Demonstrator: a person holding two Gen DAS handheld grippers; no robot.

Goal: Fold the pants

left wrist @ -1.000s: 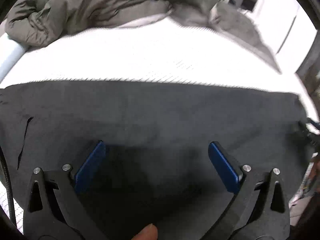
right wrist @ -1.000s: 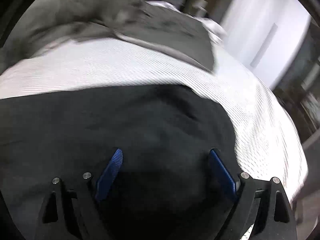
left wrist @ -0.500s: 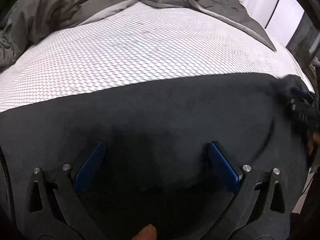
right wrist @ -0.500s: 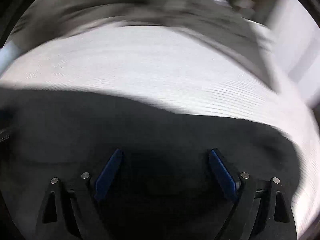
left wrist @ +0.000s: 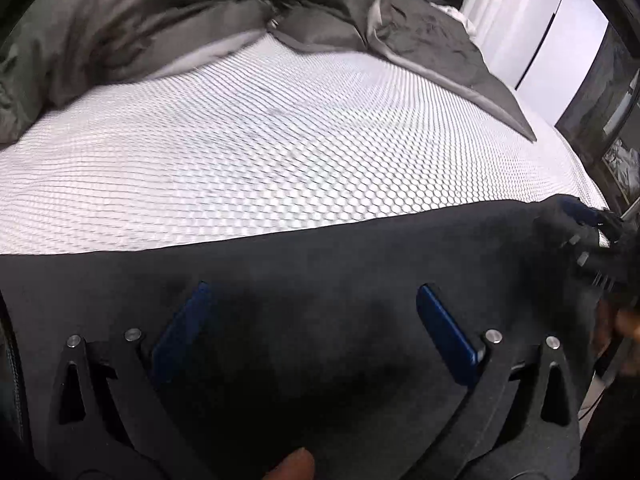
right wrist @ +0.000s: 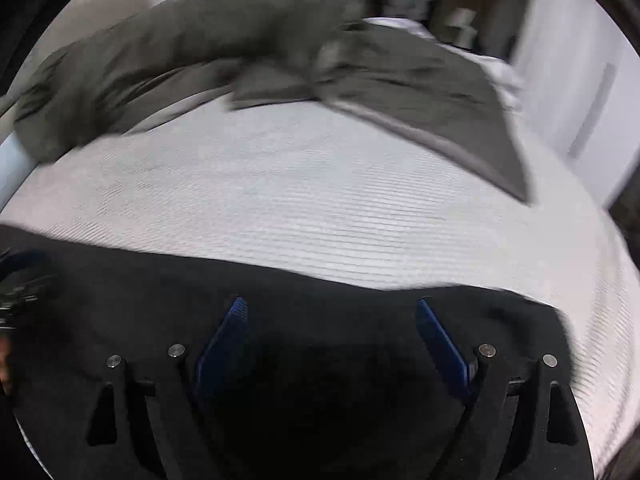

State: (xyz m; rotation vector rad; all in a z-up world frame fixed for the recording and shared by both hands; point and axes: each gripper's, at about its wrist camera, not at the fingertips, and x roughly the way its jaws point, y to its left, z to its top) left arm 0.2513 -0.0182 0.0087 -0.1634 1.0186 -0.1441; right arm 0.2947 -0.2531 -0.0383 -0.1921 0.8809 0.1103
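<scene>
A white honeycomb-textured mattress (left wrist: 280,160) fills the middle of both views, a grey duvet (left wrist: 160,20) bunched along the top. I see the black pants (left wrist: 320,272) spread flat across the lower frame. My left gripper (left wrist: 310,300) and right gripper (right wrist: 330,312) hang spread wide above them (nothing pinched).
</scene>
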